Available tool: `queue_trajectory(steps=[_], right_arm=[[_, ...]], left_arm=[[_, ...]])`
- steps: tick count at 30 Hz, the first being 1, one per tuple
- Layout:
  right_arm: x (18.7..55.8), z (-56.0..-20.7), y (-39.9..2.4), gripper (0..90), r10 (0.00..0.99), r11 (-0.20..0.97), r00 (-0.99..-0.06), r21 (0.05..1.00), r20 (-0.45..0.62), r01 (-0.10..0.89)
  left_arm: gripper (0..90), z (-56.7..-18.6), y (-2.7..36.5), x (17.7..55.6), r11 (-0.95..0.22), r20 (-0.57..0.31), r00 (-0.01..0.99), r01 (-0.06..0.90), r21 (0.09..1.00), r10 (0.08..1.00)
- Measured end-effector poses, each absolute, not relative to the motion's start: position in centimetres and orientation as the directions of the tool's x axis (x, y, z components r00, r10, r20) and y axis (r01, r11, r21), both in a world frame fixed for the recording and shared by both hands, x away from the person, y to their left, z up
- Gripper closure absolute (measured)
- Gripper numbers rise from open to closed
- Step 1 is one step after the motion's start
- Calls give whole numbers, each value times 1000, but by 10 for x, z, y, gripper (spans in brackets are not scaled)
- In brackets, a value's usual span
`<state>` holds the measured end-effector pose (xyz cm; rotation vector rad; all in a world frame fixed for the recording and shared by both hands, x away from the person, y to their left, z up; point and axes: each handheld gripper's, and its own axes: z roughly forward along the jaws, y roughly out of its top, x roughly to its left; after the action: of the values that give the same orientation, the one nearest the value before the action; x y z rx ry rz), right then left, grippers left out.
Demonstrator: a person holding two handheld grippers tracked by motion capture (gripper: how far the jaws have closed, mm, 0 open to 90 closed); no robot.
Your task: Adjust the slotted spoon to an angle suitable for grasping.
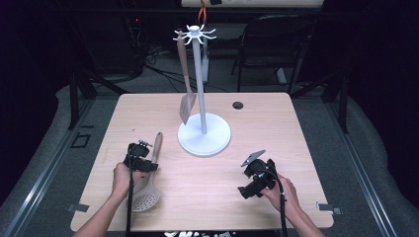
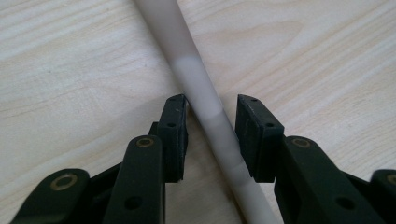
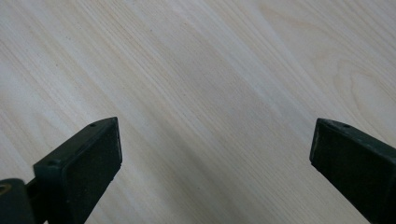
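A: Black pads (image 2: 173, 140) of the left gripper (image 2: 211, 122) sit low in the frame, one on each side of the slotted spoon's pale handle (image 2: 201, 98) — narrowed around it. One pad looks to be touching at its tip; on the other side I see a thin gap.

B: So no firm hold yet, I'd judge. Close squarely, so both pads meet the handle flat. It runs diagonally toward the upper left, so a skewed pinch could roll it away on the table (image 2: 70, 70).

A: From the high view, the left gripper (image 1: 141, 157) is partway along the handle, with the slotted spoon (image 1: 146, 190) lying at the lower left of the table.

B: Its perforated head is the heavy end — expect it to droop on lifting.

A: Right gripper (image 1: 257, 177) sits at lower right, jaws wide, holding nothing.

B: Farther up, the white rack (image 1: 203, 98) stands at centre with a spatula (image 1: 185, 84) already hanging. Aim for a free hook, I'd say.
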<state>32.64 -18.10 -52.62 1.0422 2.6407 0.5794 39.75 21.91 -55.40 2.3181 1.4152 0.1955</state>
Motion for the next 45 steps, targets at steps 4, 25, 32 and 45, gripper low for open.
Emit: queue_trajectory(steps=[4, 25, 32, 45], right_arm=[[327, -526, -181, 18, 692, 669, -718, 442, -78, 597], [327, -527, -181, 18, 687, 677, -722, 431, -81, 596], [328, -528, -179, 18, 689, 674, -721, 431, -76, 599], [326, -528, -176, 18, 678, 690, -731, 416, -81, 593]], left_arm=[[661, -554, 223, 400, -392, -101, 469, 822, 413, 877], [759, -551, 239, 403, -441, -65, 498, 815, 376, 865], [726, -550, 232, 406, -441, -43, 483, 829, 343, 874], [752, -549, 221, 414, -465, -1, 487, 834, 296, 873]])
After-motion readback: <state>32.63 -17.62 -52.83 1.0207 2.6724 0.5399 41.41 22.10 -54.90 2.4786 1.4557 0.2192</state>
